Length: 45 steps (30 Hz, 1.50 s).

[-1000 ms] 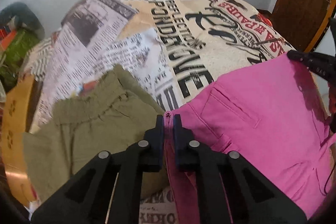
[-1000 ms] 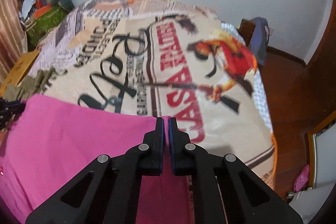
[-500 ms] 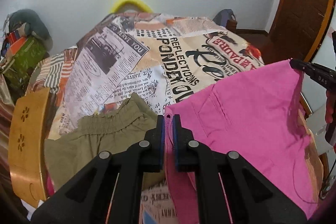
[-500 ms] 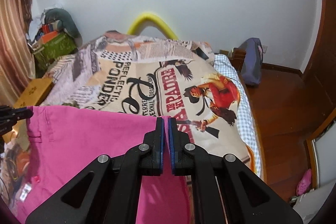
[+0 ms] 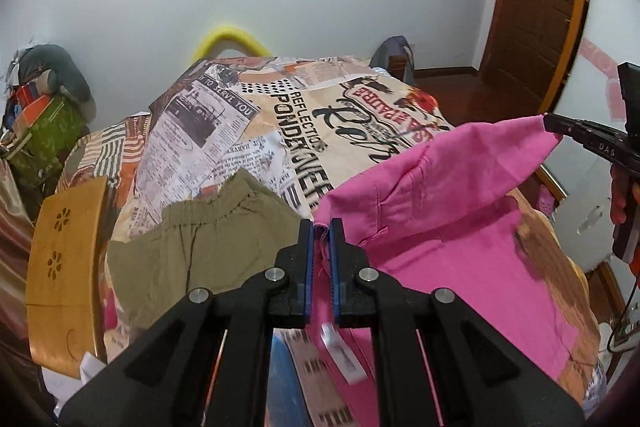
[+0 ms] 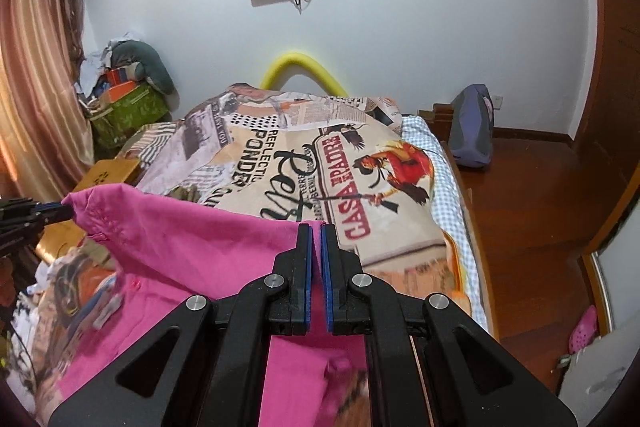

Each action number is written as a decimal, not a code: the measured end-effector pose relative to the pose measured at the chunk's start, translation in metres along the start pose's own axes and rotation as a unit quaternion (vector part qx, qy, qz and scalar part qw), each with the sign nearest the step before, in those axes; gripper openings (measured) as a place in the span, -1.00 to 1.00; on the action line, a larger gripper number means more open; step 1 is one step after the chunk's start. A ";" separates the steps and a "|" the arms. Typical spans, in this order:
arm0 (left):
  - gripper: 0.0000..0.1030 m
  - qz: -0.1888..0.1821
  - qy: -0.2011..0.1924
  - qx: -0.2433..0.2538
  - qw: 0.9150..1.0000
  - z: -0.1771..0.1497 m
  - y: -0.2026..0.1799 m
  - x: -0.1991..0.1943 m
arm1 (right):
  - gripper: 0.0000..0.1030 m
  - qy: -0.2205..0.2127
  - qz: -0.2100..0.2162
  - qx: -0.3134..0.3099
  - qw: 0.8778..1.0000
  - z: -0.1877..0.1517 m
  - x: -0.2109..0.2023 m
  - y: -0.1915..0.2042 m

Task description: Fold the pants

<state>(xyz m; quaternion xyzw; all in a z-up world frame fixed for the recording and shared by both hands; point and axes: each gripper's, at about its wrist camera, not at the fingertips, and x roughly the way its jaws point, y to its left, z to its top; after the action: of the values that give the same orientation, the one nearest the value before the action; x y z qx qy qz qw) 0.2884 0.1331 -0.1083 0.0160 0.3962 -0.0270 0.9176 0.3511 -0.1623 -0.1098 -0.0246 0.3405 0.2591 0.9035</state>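
Observation:
Pink pants (image 5: 448,211) hang stretched between my two grippers above the bed. My left gripper (image 5: 321,227) is shut on one waistband corner. My right gripper (image 6: 316,231) is shut on the other corner; it also shows at the right edge of the left wrist view (image 5: 560,127). The waistband sags between the two corners and the legs drop below, out of sight. In the right wrist view the pants (image 6: 192,251) spread left to the left gripper's tips (image 6: 60,213).
Olive-green pants (image 5: 192,243) lie on the bed's near left. The bed cover (image 5: 280,131) has a newspaper print. A wooden stool (image 5: 64,267) stands to the left. A green box (image 6: 128,111) and clutter sit by the curtain. A wooden door (image 5: 536,7) is at right.
Both grippers have risen and lifted the pink pants off the bed. The pants, flat on the cover a second ago, now hang in the air with the waistband sagging.

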 end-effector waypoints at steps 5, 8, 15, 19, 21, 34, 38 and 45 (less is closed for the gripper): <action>-0.86 -0.011 0.001 0.002 1.000 -0.028 -0.010 -0.023 | -0.92 0.009 0.004 -0.002 1.000 -0.022 -0.022 0.007; -0.86 -0.018 0.006 0.000 1.000 -0.049 -0.014 -0.033 | -0.92 0.016 0.005 -0.009 1.000 -0.039 -0.034 0.014; -0.91 -0.021 0.033 0.007 0.999 -0.103 -0.030 -0.041 | -0.92 0.045 -0.005 -0.036 0.998 -0.088 -0.051 0.033; -0.91 -0.038 0.051 -0.003 0.998 -0.133 -0.038 -0.044 | -0.92 0.071 -0.012 -0.044 0.996 -0.113 -0.048 0.035; -0.91 -0.040 0.059 -0.004 0.997 -0.144 -0.042 -0.043 | -0.92 0.084 -0.016 -0.045 0.995 -0.126 -0.045 0.035; -0.91 -0.022 0.080 -0.019 0.996 -0.180 -0.047 -0.049 | -0.88 0.145 -0.027 -0.039 0.988 -0.181 -0.053 0.030; -0.89 -0.025 0.063 -0.027 0.997 -0.174 -0.046 -0.065 | -0.69 0.132 -0.022 -0.032 0.990 -0.175 -0.069 0.031; -0.40 -0.027 0.029 0.014 0.999 -0.148 -0.070 -0.083 | -0.36 0.082 -0.007 -0.077 0.994 -0.157 -0.086 0.061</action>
<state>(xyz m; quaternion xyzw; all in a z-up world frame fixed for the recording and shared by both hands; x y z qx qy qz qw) 0.1199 0.0741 -0.1498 0.0194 0.4226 -0.0567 0.9044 0.1723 -0.1832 -0.1684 -0.1171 0.3923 0.2754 0.8698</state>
